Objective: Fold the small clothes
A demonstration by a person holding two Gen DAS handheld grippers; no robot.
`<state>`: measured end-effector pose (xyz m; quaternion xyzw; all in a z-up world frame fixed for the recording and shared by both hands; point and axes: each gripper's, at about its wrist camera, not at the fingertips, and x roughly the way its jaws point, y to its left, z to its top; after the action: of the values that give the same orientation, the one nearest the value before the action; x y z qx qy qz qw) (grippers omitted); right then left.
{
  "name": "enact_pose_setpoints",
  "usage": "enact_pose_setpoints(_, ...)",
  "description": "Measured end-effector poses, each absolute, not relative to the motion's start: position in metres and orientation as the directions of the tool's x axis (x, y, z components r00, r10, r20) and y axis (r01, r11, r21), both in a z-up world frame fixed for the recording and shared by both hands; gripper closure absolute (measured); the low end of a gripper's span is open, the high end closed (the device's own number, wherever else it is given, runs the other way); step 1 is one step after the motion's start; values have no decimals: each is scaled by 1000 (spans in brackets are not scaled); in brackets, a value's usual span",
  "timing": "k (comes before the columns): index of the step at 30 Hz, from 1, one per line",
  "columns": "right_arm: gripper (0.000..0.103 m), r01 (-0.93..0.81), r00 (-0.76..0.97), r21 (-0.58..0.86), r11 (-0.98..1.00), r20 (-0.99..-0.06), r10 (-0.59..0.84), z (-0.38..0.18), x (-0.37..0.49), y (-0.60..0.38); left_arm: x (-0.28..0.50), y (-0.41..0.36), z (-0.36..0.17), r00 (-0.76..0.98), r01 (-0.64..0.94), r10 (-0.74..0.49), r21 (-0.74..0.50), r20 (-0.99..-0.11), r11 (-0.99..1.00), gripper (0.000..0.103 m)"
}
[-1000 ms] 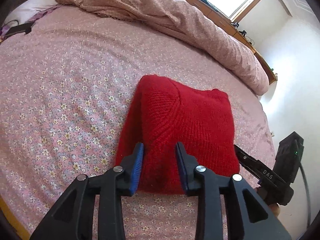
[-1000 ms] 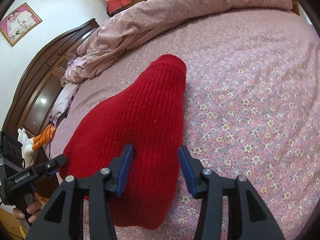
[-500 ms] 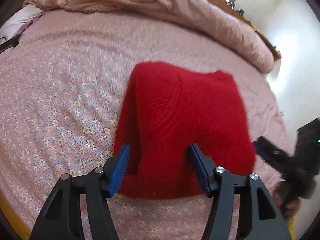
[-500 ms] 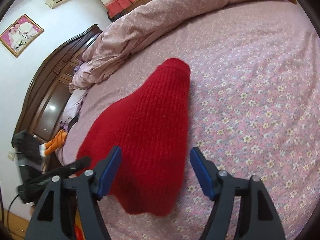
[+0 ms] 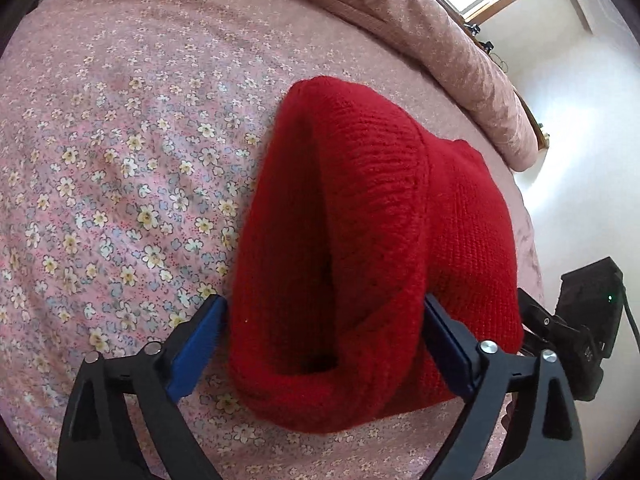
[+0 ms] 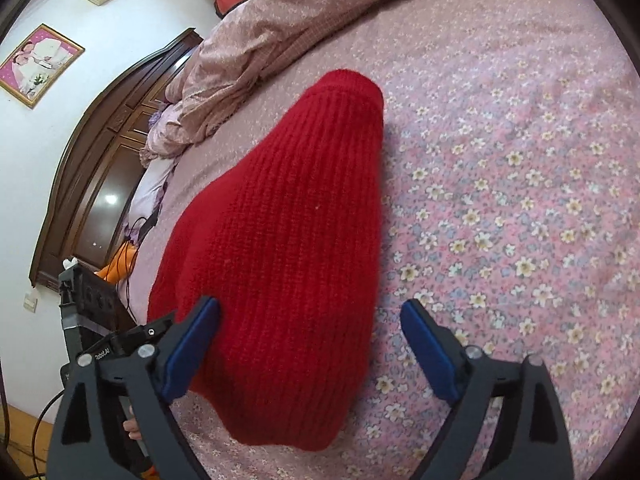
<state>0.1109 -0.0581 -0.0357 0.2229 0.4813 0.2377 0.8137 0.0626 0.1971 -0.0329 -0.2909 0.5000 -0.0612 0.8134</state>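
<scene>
Knitwear, a red sweater [image 5: 384, 216], lay folded in a thick bundle on the floral bed [image 5: 120, 168] as the left claw [image 5: 324, 344] and right claw [image 6: 310, 344] were opening around its near edge, the fold seemingly done, only tidying left.

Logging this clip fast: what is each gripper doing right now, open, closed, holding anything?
Left gripper: jaws opening wide, red knit garment between them, not clamped.
Right gripper: jaws opening wide over the garment's near edge, holding nothing.

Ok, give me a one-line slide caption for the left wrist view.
Left tool opening around the near edge of a folded red knit garment on a pink floral bedsheet.
</scene>
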Motion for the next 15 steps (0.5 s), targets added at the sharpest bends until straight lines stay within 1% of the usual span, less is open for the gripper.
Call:
enact_pose_setpoints(4, 6, -179, 402, 622, 762, -661, 634, -48, 116, -58, 66, 189, -34, 479, -160, -380, -505, -791, 848, 8)
enact_pose_setpoints(6, 5, -162, 377, 672, 723, -634, 675, -57, 121, -59, 67, 189, -35, 473, -147, -390, -508, -790, 849, 8)
enact_pose_setpoints(9, 4, -178, 372, 689, 703, -614, 696, -61, 122, -58, 69, 191, -37, 469, -138, -414, -528, -780, 838, 8)
enact_pose_setpoints(11, 5, -193, 366, 702, 685, -597, 714, -62, 125, -53, 70, 193, -37, 473, -128, -422, -534, -774, 836, 8)
enact_pose_setpoints(13, 8, -198, 343, 738, 645, -564, 751, -65, 130, -48, 70, 193, -38, 482, -117, -432, -544, -762, 831, 9)
enact_pose_setpoints(14, 8, -200, 332, 750, 630, -553, 764, -66, 132, -44, 70, 193, -37, 485, -114, -436, -549, -758, 828, 9)
enact_pose_setpoints(15, 8, -203, 327, 752, 627, -551, 768, -67, 134, -41, 70, 194, -37, 487, -110, -443, -556, -753, 824, 11)
